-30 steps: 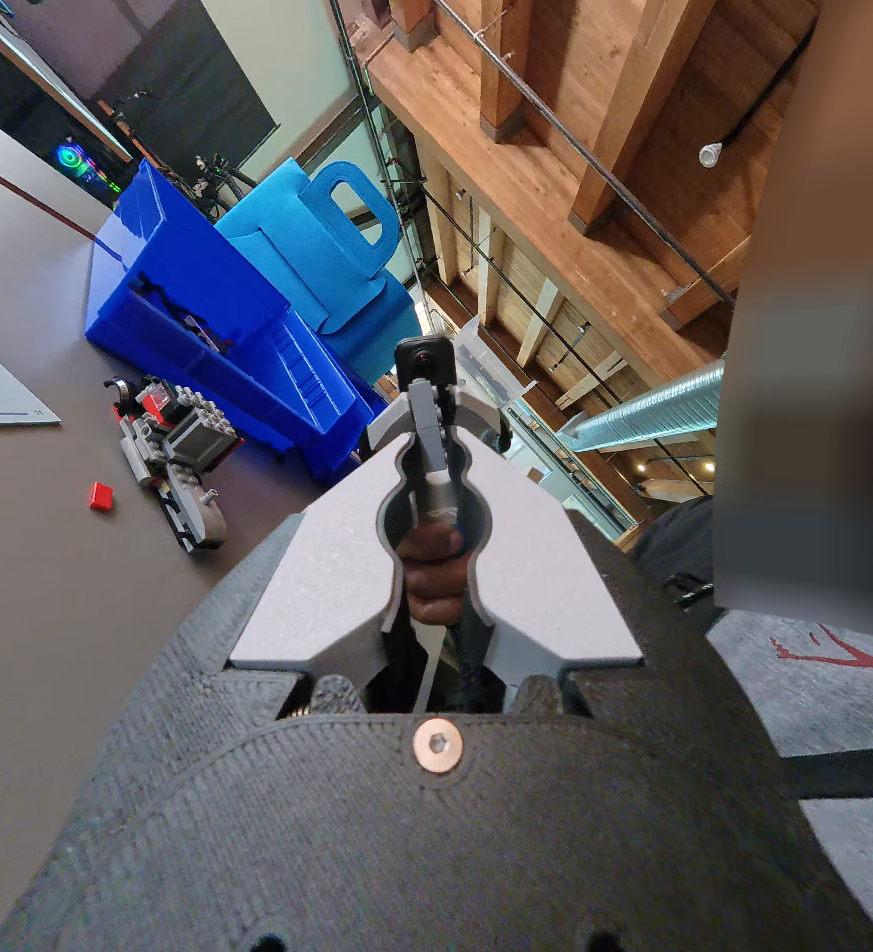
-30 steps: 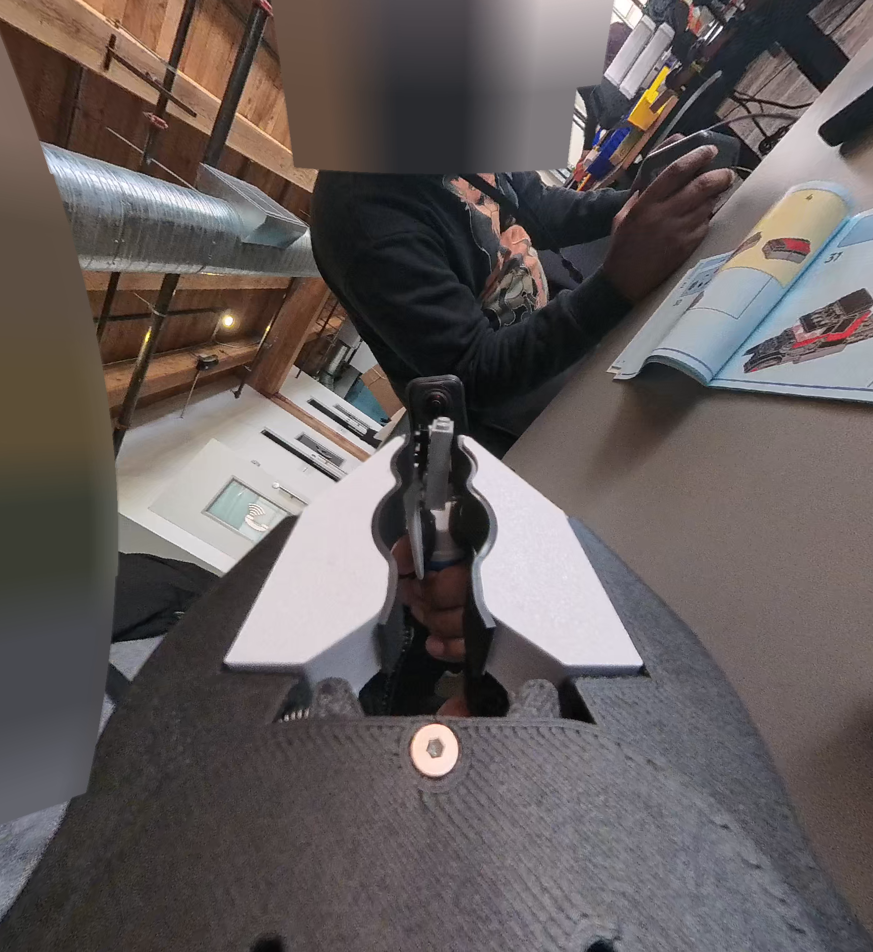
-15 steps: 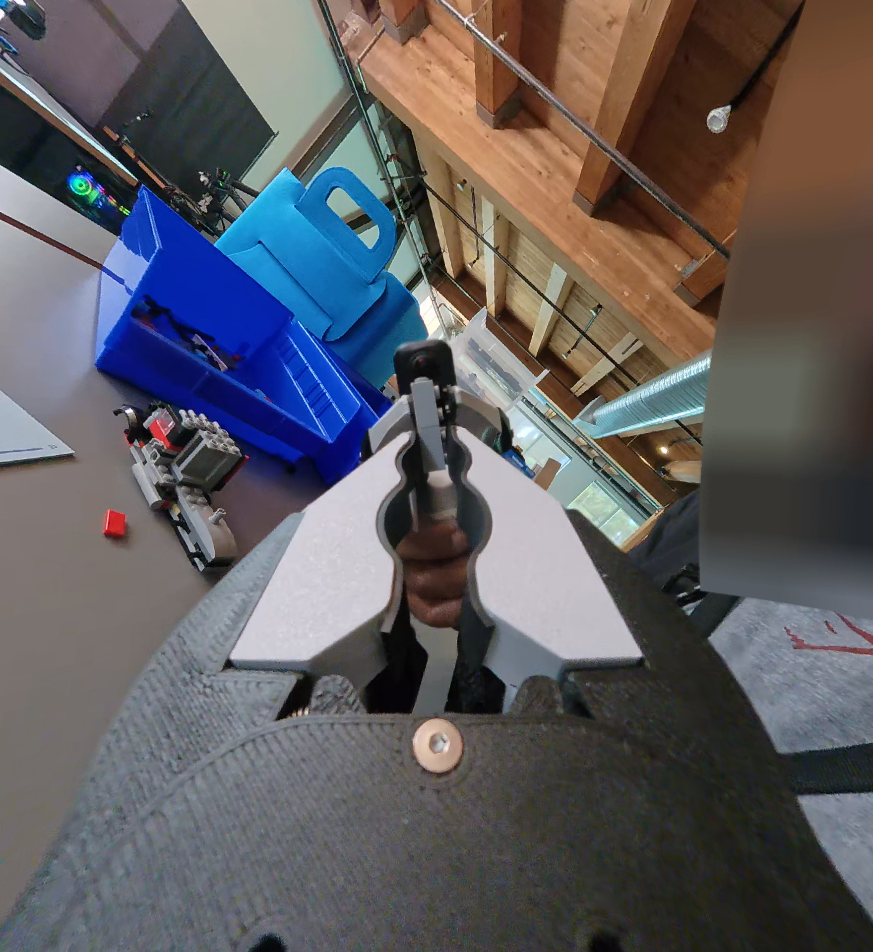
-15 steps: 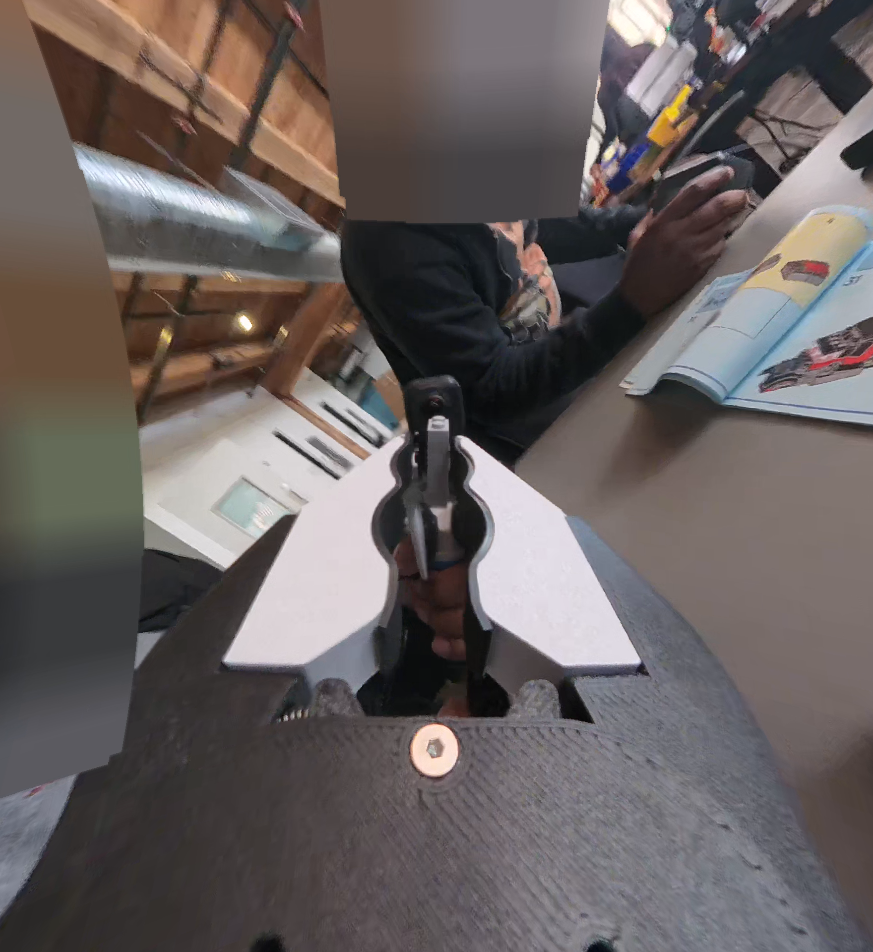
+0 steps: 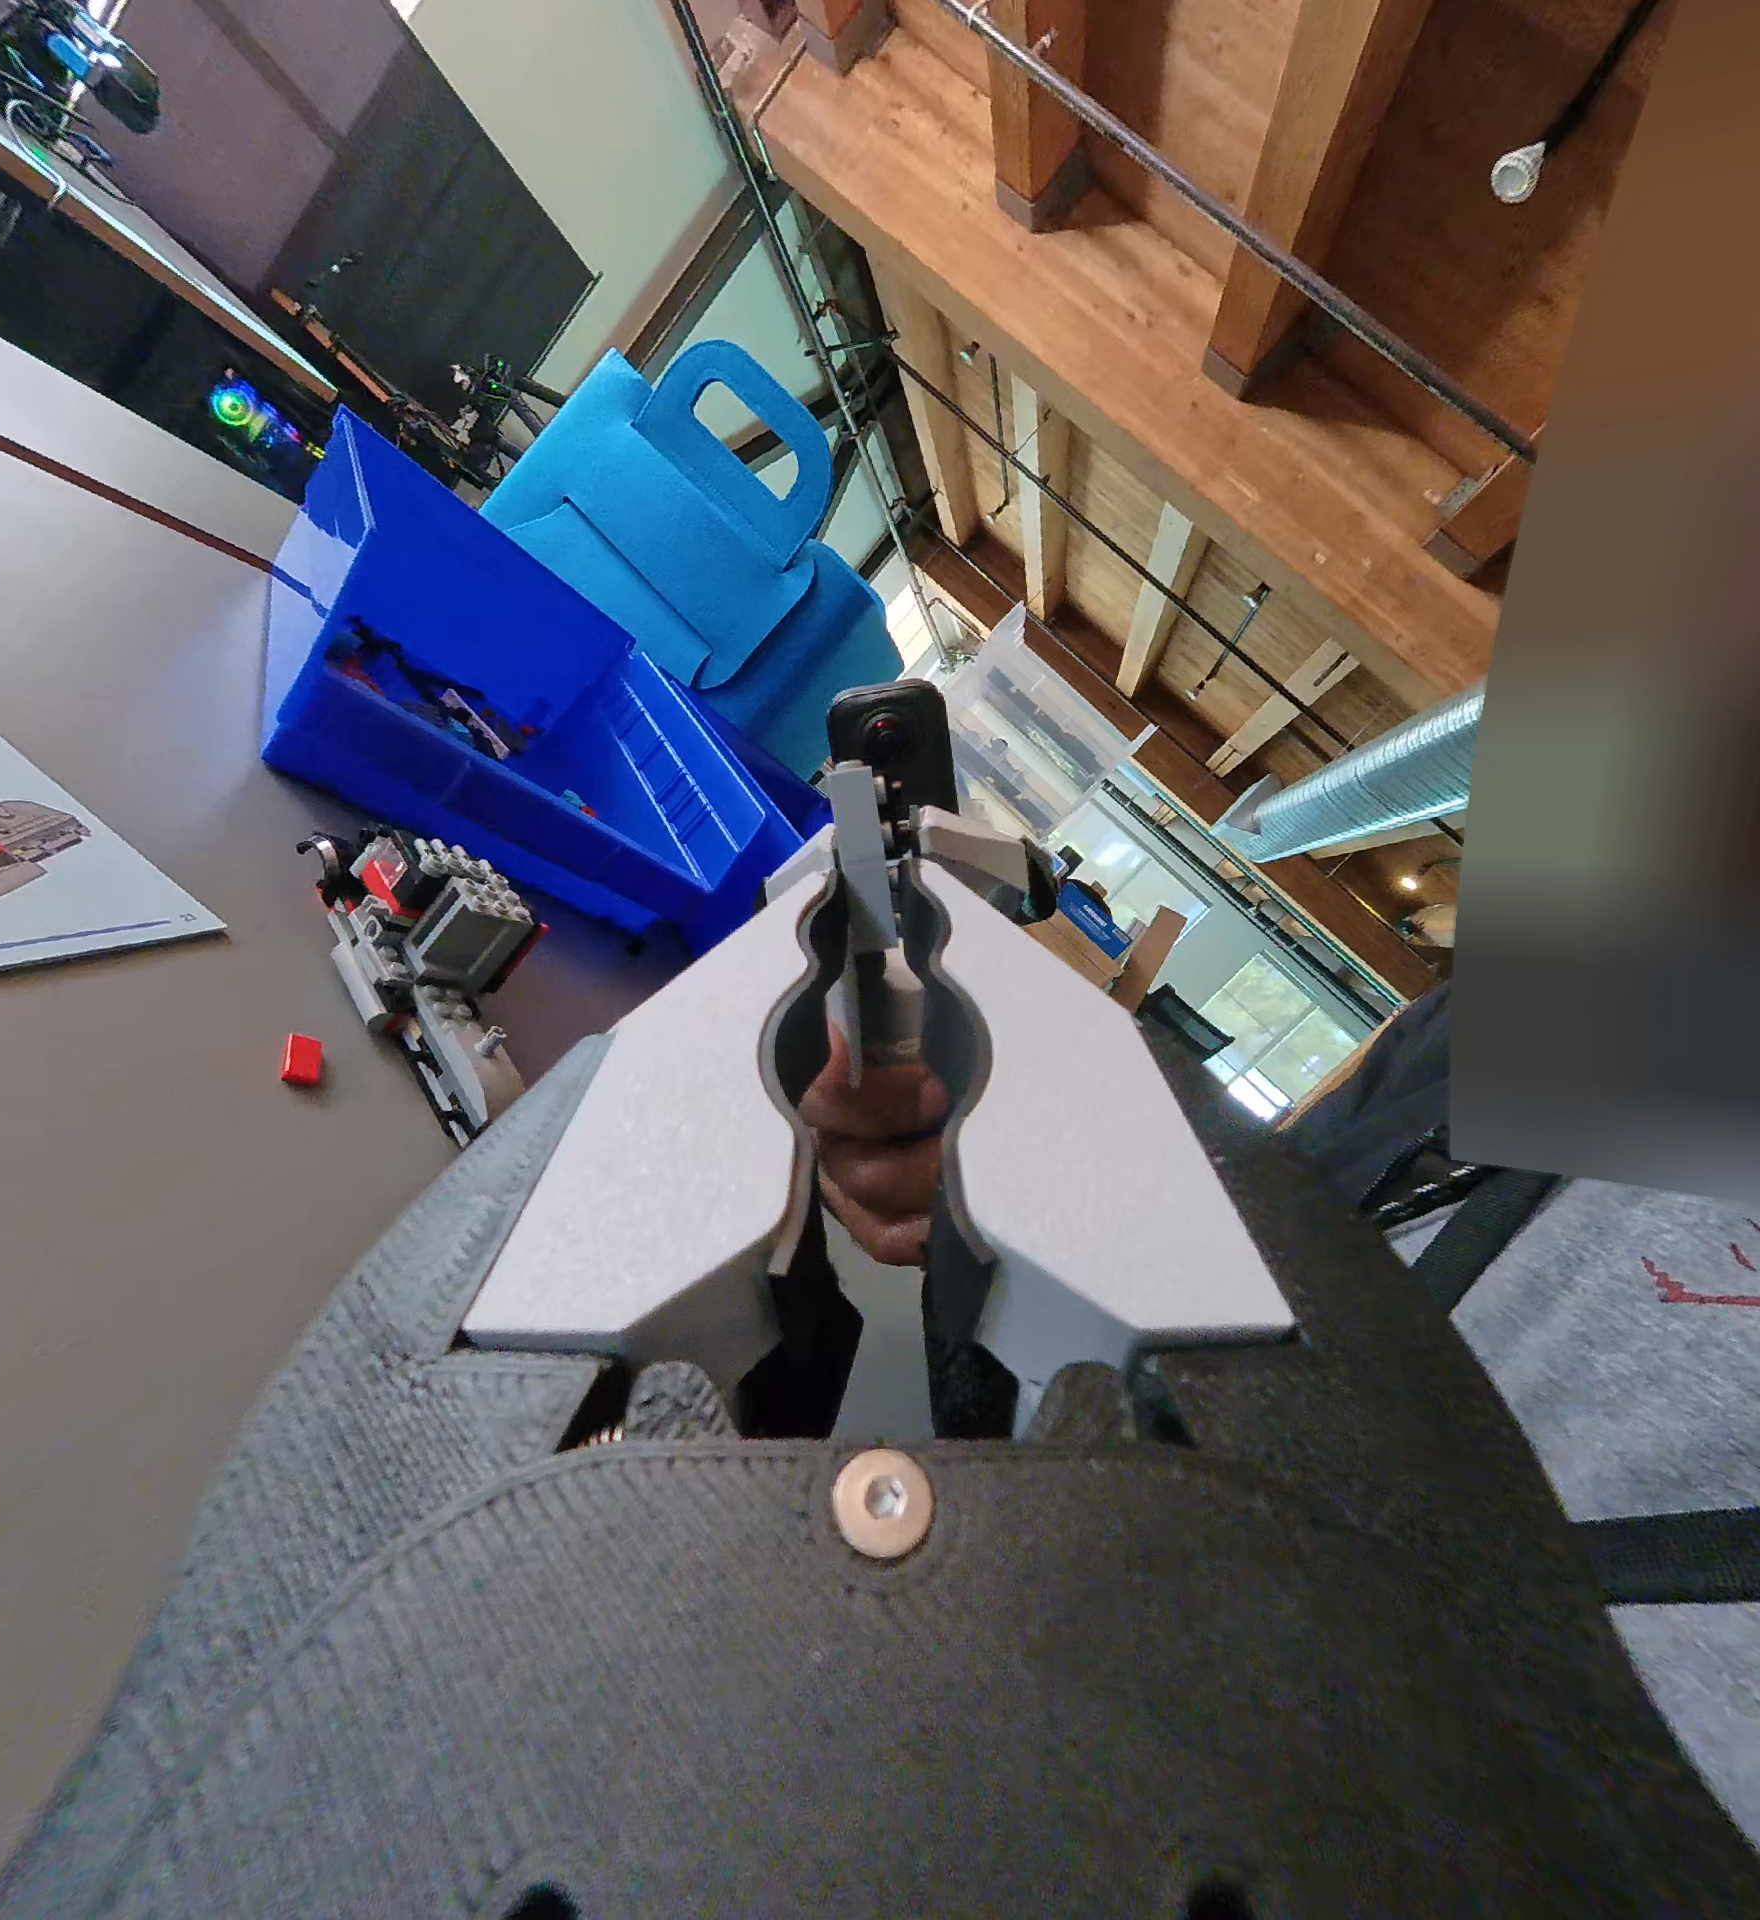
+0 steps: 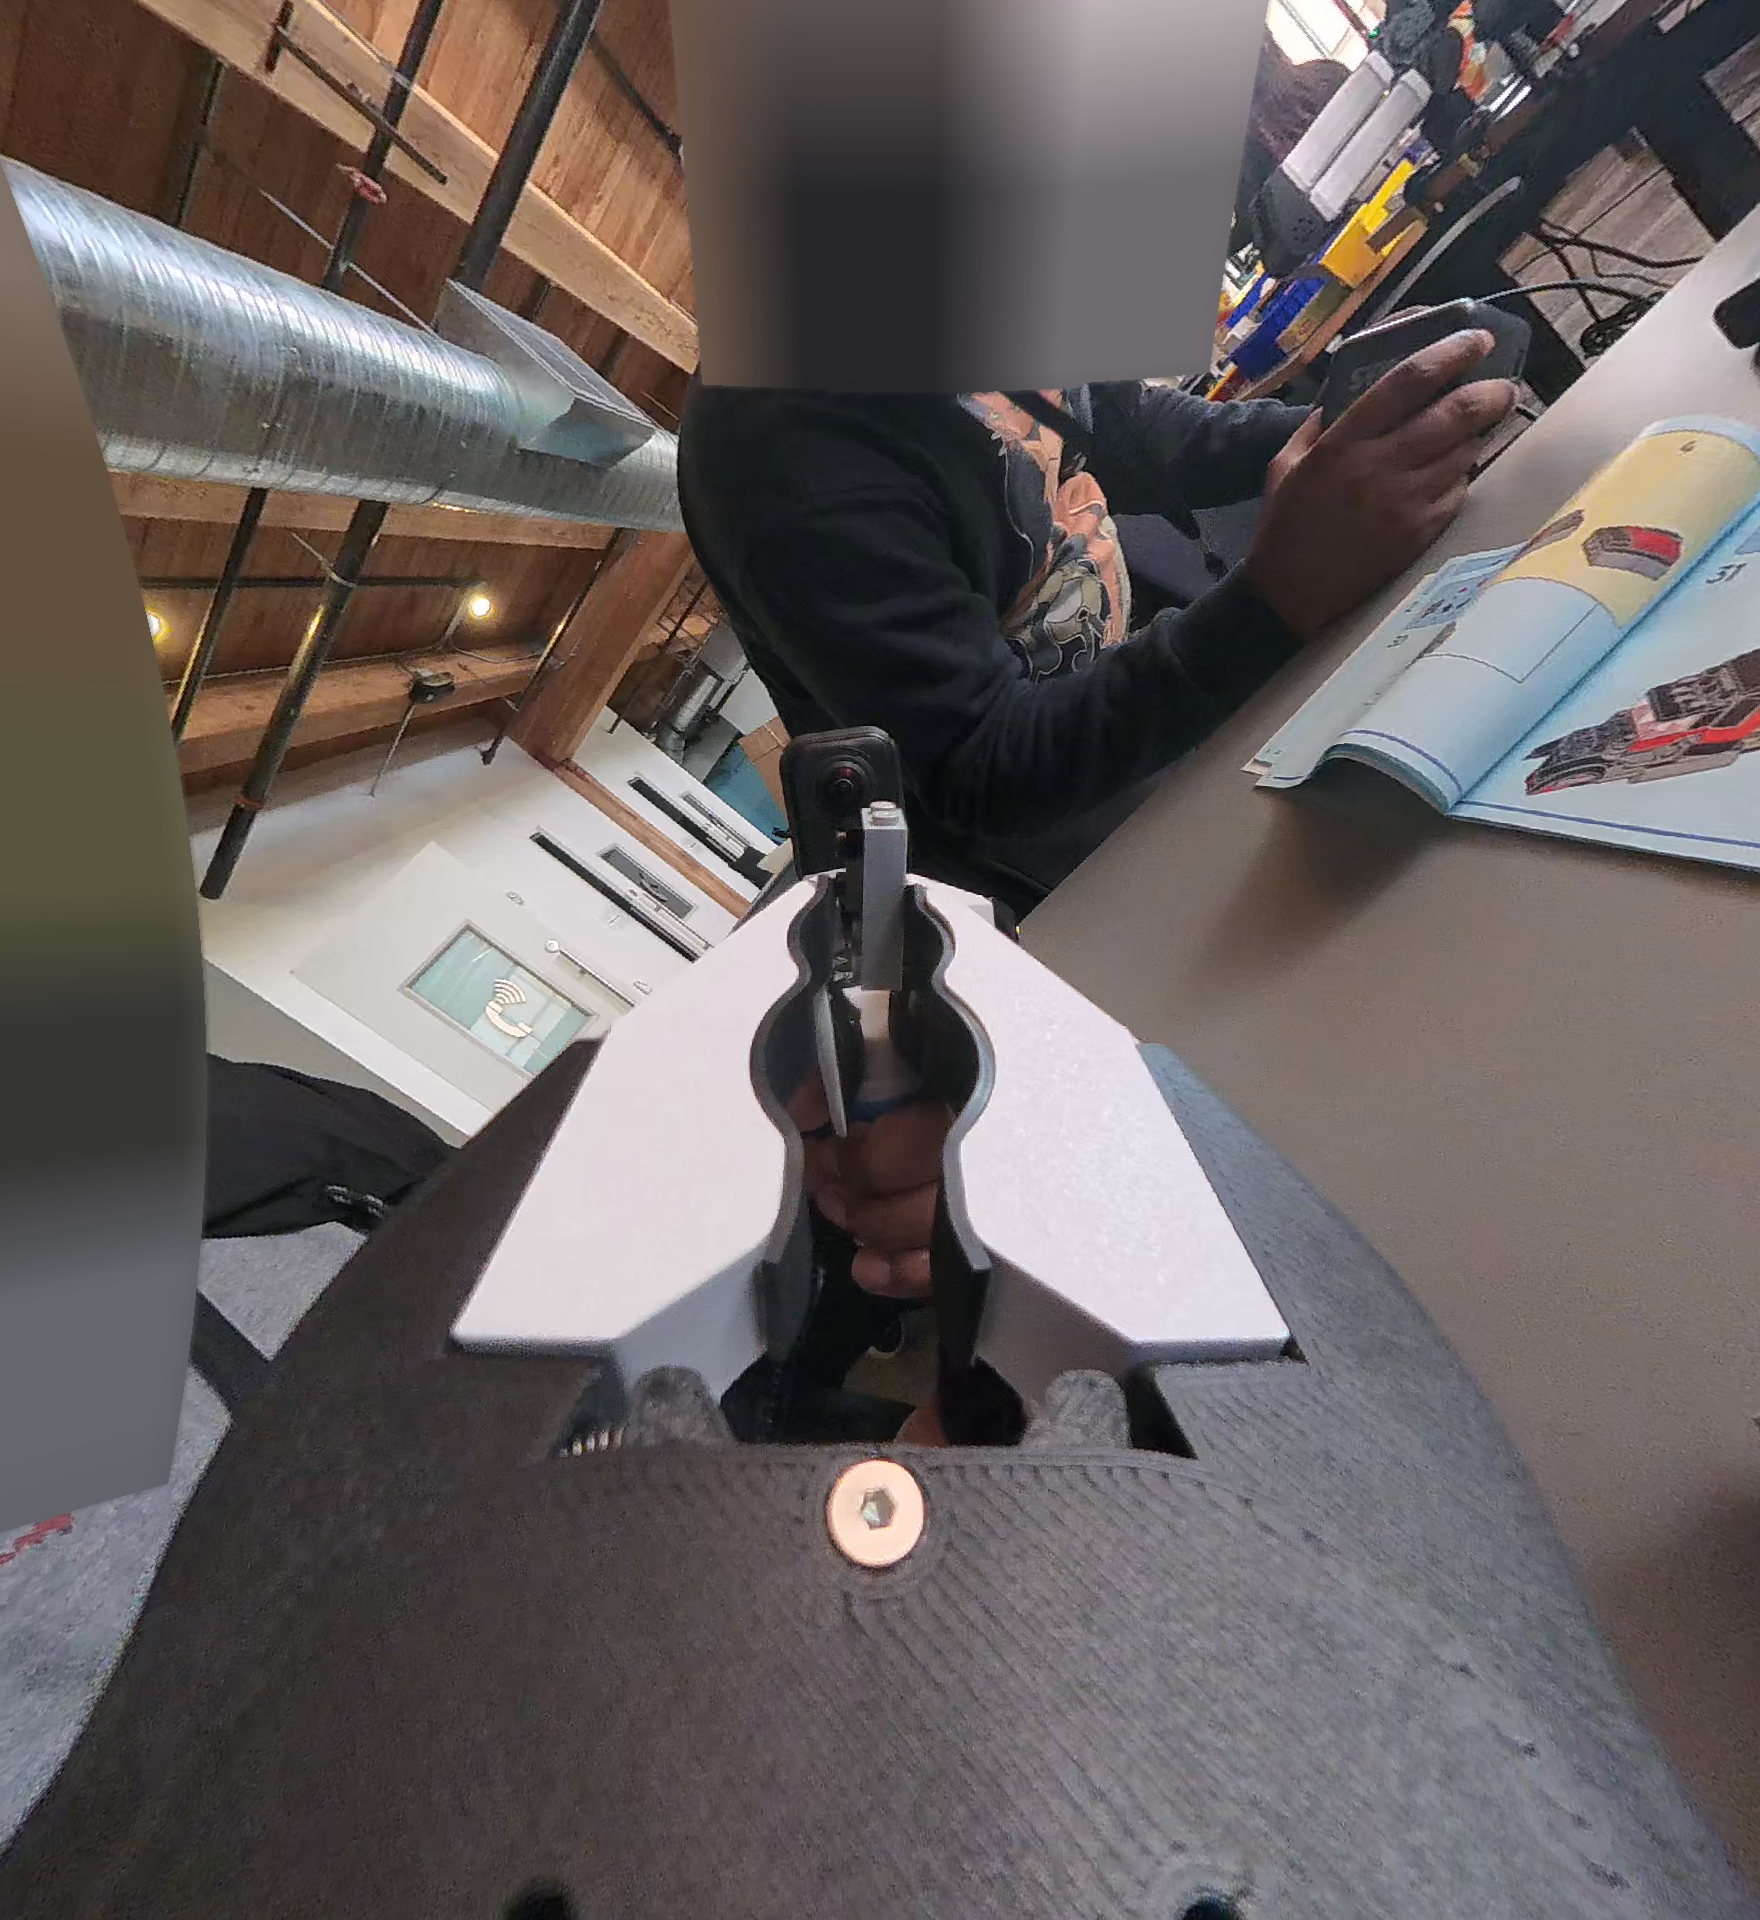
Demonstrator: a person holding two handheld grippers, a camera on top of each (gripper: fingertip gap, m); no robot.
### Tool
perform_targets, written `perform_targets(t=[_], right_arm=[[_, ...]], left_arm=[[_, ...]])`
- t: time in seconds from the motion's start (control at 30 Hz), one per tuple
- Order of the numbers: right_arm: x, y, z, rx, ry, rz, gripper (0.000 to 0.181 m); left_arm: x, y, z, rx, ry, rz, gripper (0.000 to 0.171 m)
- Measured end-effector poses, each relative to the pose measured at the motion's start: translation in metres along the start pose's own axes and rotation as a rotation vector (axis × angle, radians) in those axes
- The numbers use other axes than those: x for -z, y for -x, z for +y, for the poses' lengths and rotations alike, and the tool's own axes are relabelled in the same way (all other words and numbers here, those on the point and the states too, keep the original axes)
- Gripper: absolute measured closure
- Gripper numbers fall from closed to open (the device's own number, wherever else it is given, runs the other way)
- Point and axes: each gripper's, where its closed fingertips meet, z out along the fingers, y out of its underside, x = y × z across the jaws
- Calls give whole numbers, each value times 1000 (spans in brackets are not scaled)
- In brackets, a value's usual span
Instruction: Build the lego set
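left tongs (image 5: 871, 894): pinching long grey lego piece (image 5: 860, 852). right tongs (image 6: 871, 935): pinching its other end. half-built grey-and-red lego model (image 5: 419, 935): on brown desk (image 5: 76, 1195), 10 o'clock, beside blue plastic bin (image 5: 502, 707).

Two grippers show, the left gripper (image 5: 871, 904) and the right gripper (image 6: 871, 914), each with its jaws nearly together on a grey lego piece: one grey piece (image 5: 860, 862) seen from the left wrist and one grey piece (image 6: 883, 899) seen from the right wrist; whether these are the same piece cannot be told. On the surface (image 5: 76, 1195) lie one partly built lego model (image 5: 419, 935), one loose red brick (image 5: 301, 1059), one blue bin (image 5: 502, 707) with small pieces inside, too jumbled to count, and one lighter blue carrier (image 5: 689, 540) behind it. One open instruction booklet (image 6: 1624, 717) lies flat. One other person (image 6: 907, 582) sits at the surface, with one hand (image 6: 1375, 457) showing.
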Motion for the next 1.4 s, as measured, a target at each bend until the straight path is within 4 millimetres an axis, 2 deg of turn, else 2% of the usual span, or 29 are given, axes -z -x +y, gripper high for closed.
perform_targets(t=[0.33, 0.53, 0.57, 0.6, 0.67, 0.8, 0.93, 1.4], right_arm=[[1, 2, -1, 38, 2, 3, 168], [1, 3, -2, 5, 2, -20, 169], [2, 3, -3, -6, -5, -30, 165], [3, 3, -4, -11, -13, -35, 154], [4, 3, -8, -1, -24, -36, 148], [4, -1, -11, -9, -16, -21, 151], [3, 2, -11, -7, -14, -43, 169], [2, -4, -12, 28, -17, -22, 169]], left_arm=[[0, -3, -1, -11, 7, -2, 161], [1, -2, -2, 13, 2, -6, 161], [2, -1, -4, 28, -10, -7, 161], [3, 0, -6, 41, -24, -9, 161], [4, 1, -8, 47, -31, -7, 162], [1, -2, -2, 8, 11, -7, 162], [-1, -2, 0, 3, 23, -11, 162], [-1, 2, -1, 20, 25, -17, 161]])
